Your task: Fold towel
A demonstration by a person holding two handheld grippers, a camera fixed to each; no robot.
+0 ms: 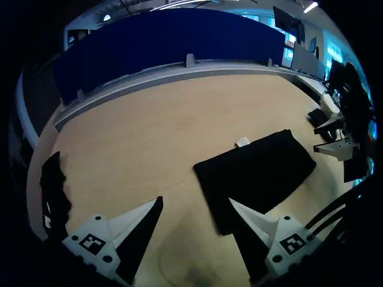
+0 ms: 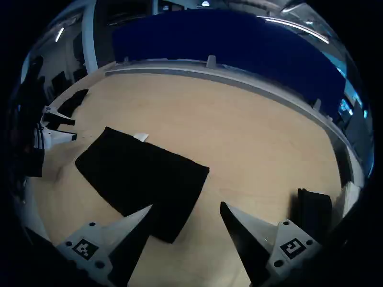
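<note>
A black towel (image 1: 258, 177) lies flat on the light wooden table (image 1: 158, 134), folded into a rough rectangle with a small white tag (image 1: 242, 141) at its far edge. My left gripper (image 1: 194, 200) is open just above the table; its right finger overlaps the towel's near edge and nothing sits between the fingers. In the right gripper view the same towel (image 2: 143, 177) and tag (image 2: 141, 137) lie ahead and to the left. My right gripper (image 2: 186, 205) is open at the towel's near corner and holds nothing. Each gripper also appears across the towel from the other: the right gripper (image 1: 335, 138) and the left gripper (image 2: 57, 126).
A blue partition (image 1: 167, 43) runs along the table's far edge. One dark cloth (image 1: 52, 191) lies at the table's left edge and another dark folded pile (image 2: 313, 208) lies near the right edge. Bare wood stretches behind the towel.
</note>
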